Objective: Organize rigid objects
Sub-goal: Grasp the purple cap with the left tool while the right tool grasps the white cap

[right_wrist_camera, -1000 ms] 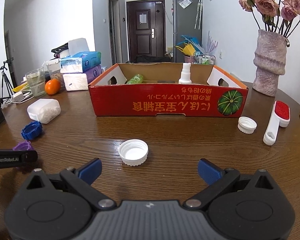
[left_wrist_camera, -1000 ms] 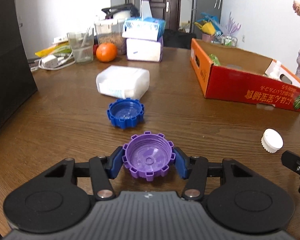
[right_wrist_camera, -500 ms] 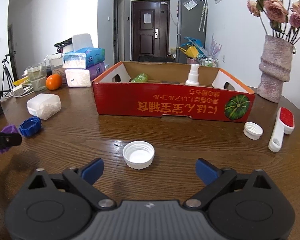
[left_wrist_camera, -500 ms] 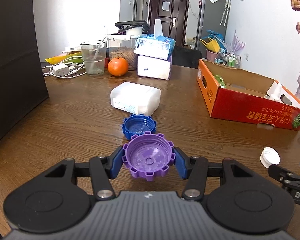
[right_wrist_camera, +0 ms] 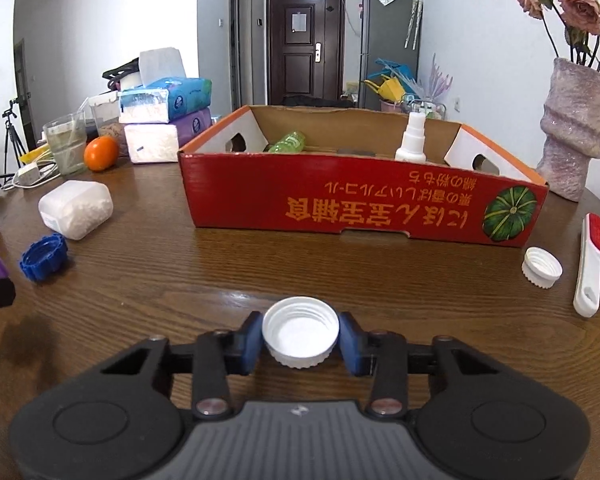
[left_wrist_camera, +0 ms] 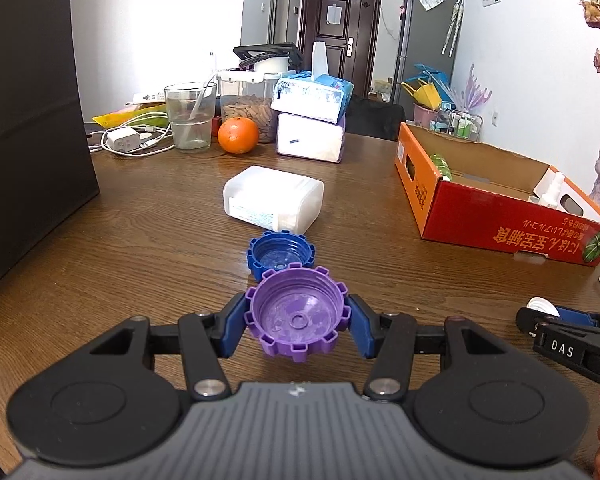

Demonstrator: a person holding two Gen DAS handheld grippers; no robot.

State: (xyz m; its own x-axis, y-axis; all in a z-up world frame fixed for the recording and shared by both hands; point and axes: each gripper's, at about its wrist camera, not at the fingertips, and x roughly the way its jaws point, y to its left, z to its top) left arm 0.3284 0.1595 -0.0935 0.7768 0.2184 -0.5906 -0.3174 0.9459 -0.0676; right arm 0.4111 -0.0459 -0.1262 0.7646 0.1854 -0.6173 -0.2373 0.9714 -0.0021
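Brown wood-grain table [right_wrist_camera: 228, 280] is carrying, on its left side, a blue ridged cap [right_wrist_camera: 44, 257] lying open side up, a white plastic container [right_wrist_camera: 75, 209] lying on its side beyond it — near, not touching. Red cardboard box [right_wrist_camera: 360, 208] is sitting mid-table; second white cap [right_wrist_camera: 541, 267] and red-and-white brush [right_wrist_camera: 595, 264] are lying at right. Orange [left_wrist_camera: 238, 135], glass [left_wrist_camera: 190, 121], tissue packs [left_wrist_camera: 312, 128] are standing at far edge.

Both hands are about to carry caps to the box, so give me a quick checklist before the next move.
1. Left gripper clamped on purple cap: ok.
2. Right gripper closing around white cap; firm grip: cannot tell.
3. Red box open on top, with room inside: ok.
4. Table path from white cap to box free: ok.
5. Blue cap right behind purple cap; whether touching: cannot tell.
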